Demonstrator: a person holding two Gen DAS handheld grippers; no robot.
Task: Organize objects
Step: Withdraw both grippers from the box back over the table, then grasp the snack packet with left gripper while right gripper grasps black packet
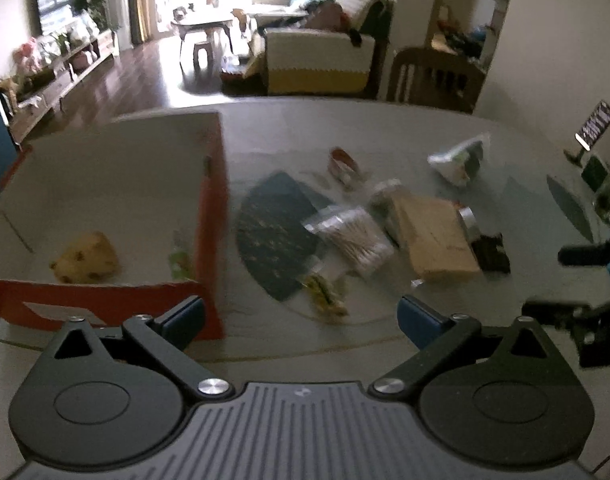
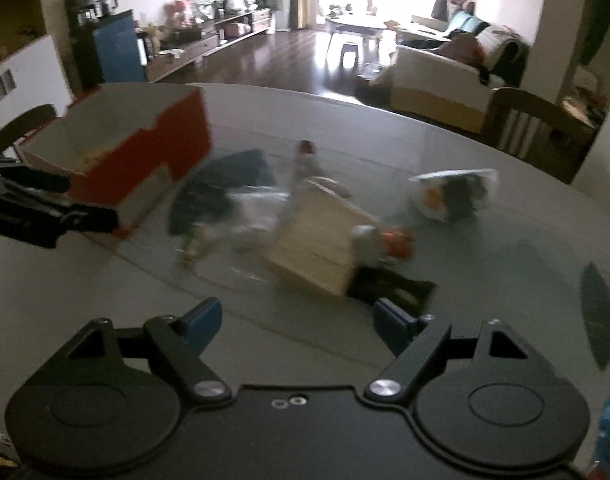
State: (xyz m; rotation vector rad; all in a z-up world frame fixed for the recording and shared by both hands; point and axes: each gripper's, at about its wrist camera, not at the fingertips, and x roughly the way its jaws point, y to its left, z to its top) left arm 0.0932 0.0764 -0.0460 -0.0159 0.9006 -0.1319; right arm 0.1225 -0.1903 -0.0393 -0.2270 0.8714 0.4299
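An orange box (image 1: 209, 216) is noted toward the worktop's (image 1: 385, 128) left edge. A cotton swab bag (image 1: 351, 236) lies centrally; judged light and slippery, best pinched at one end. Left gripper (image 1: 301, 316) and right gripper (image 2: 295, 320) are released, empty.

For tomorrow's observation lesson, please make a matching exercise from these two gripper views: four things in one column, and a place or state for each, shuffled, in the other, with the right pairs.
Things
1. yellow sponge
2. brown cardboard box
3. left gripper
4. bag of cotton swabs

Places or states
A. open, holding nothing
B. lying inside the red box
C. lying partly on the dark blue fan
D. on the table, right of the swabs

Pairs: 1-B, 2-D, 3-A, 4-C
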